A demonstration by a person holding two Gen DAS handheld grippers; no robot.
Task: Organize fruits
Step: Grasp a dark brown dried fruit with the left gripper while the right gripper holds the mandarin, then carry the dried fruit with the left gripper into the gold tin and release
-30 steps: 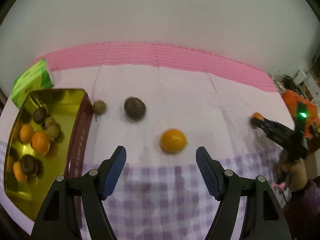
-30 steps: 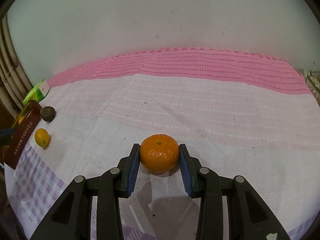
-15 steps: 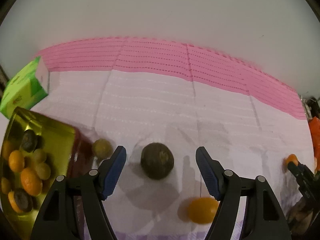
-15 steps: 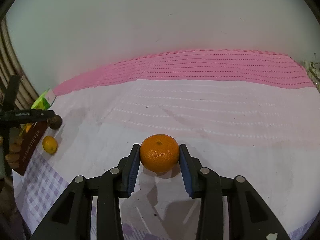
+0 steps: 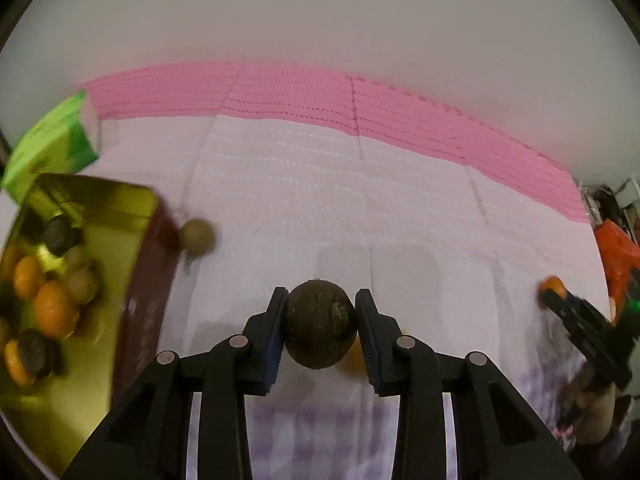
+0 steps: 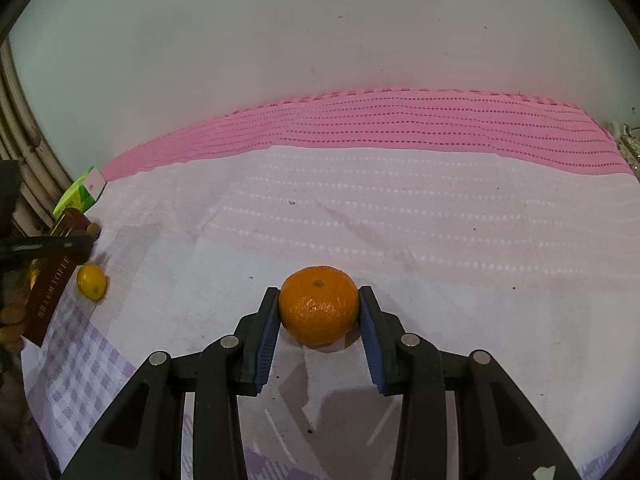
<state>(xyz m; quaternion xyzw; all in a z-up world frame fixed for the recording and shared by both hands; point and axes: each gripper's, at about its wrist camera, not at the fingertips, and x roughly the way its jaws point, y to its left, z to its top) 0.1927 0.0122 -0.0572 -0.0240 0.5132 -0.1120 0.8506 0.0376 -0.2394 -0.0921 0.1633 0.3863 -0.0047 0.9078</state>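
My left gripper (image 5: 320,326) is shut on a dark brown round fruit (image 5: 320,326), its blue pads pressing both sides. Behind that fruit an orange-yellow fruit (image 5: 353,360) peeks out on the cloth. At the left stands a gold tin (image 5: 132,200) holding several oranges and dark fruits, and a small greenish-brown fruit (image 5: 196,237) lies beside its wall. In the right wrist view my right gripper (image 6: 319,312) is shut on an orange mandarin (image 6: 319,310) resting on the cloth. The same gripper with its mandarin (image 5: 554,286) shows at the far right of the left wrist view.
A green carton (image 5: 52,148) stands behind the tin. A yellow citrus (image 6: 92,281) lies by the tin's dark red side (image 6: 48,296). The cloth is white with a pink band (image 6: 400,128) at the back and purple checks in front. A hand (image 5: 592,404) shows at far right.
My left gripper moved forward past the orange-yellow fruit to the dark brown fruit and shut on it. The right gripper kept still, holding the mandarin.
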